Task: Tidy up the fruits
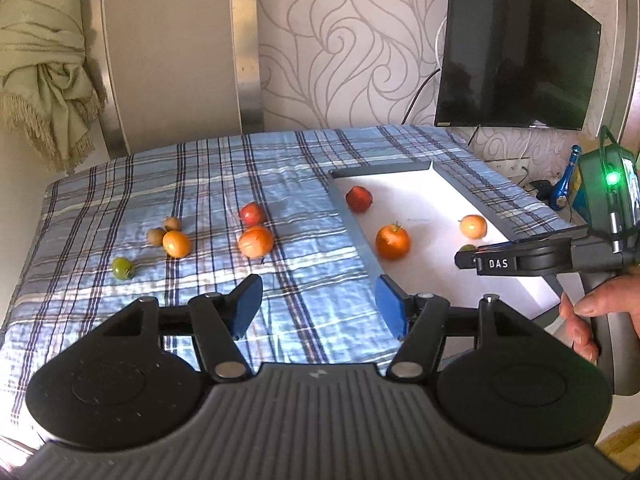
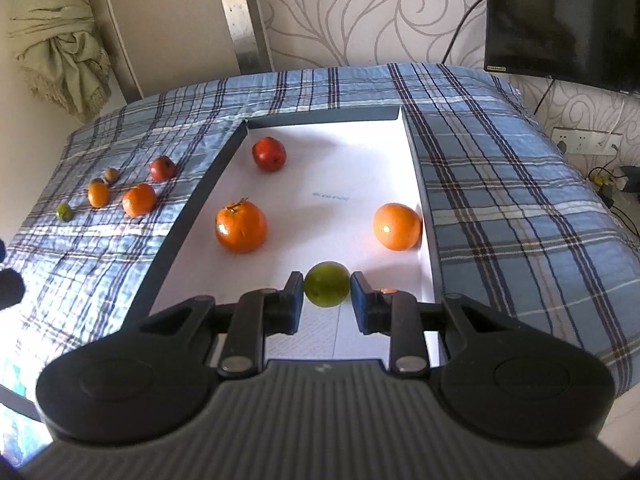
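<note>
A white tray with a dark rim (image 2: 192,208) lies on the plaid cloth. In it are a red apple (image 2: 269,153), an orange with a stem (image 2: 240,227) and a second orange (image 2: 397,226). My right gripper (image 2: 327,298) holds a green fruit (image 2: 326,284) between its blue pads, low over the tray's near end. My left gripper (image 1: 316,308) is open and empty above the cloth, left of the tray (image 1: 352,224). Loose on the cloth are a red apple (image 1: 252,213), an orange (image 1: 256,241), a smaller orange (image 1: 176,243), two brown fruits (image 1: 163,230) and a green fruit (image 1: 122,267).
A black monitor (image 1: 516,52) hangs on the wall behind the table's right side. A knotted curtain (image 1: 40,60) hangs at the far left. Wall sockets with cables (image 2: 588,142) are at the right. A blue bottle (image 1: 564,184) stands beyond the tray.
</note>
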